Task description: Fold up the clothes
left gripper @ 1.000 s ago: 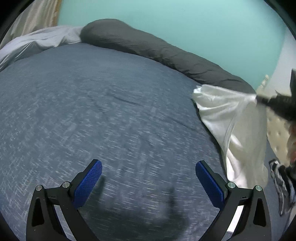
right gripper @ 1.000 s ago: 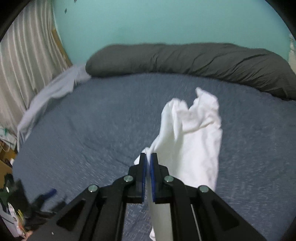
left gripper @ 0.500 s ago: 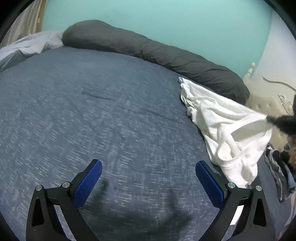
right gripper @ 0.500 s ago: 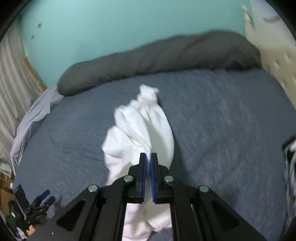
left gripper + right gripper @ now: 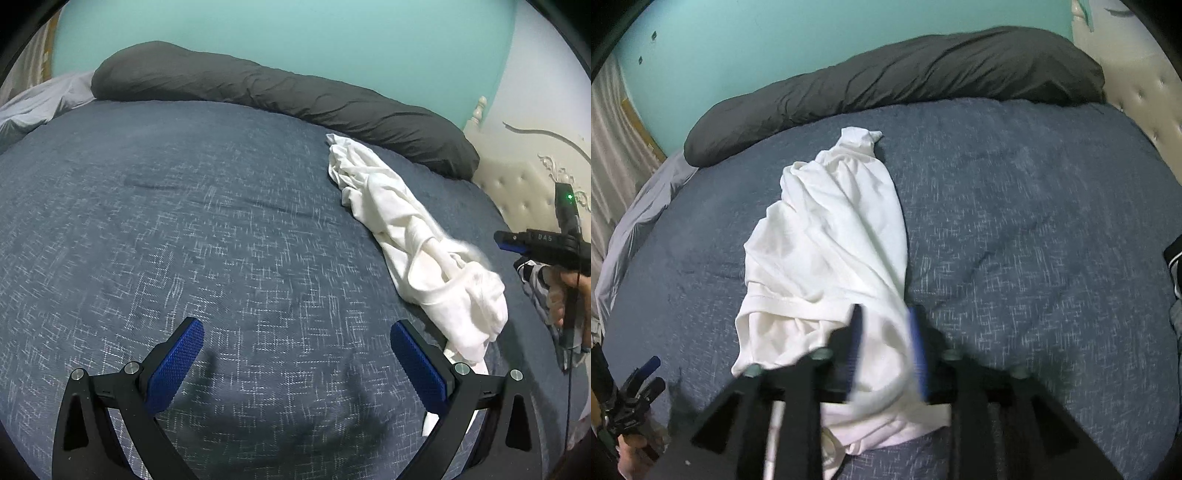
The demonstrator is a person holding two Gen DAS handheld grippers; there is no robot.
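A crumpled white garment [image 5: 413,229] lies in a long heap on the blue-grey bed [image 5: 221,221], toward its right side. My left gripper [image 5: 295,332] hangs open over bare bedding left of the garment, with nothing between its blue pads [image 5: 177,362]. My right gripper [image 5: 886,332] hovers over the near end of the garment [image 5: 831,240] with its jaws opening. The cloth lies loose between and under the blurred pads, which do not press on it. In the left wrist view the right gripper [image 5: 504,238] stands just right of the heap, held by a hand [image 5: 569,291].
A long dark grey pillow [image 5: 277,92] runs along the teal wall. A pale grey sheet [image 5: 37,107] is bunched at the far left. A cream tufted headboard [image 5: 517,192] borders the right, with striped clothing [image 5: 532,273] beside it. The left gripper [image 5: 653,374] shows at lower left.
The right gripper came down with the white garment hanging from it, laid it on the bed and parted its jaws. The left gripper shifted slightly, still open.
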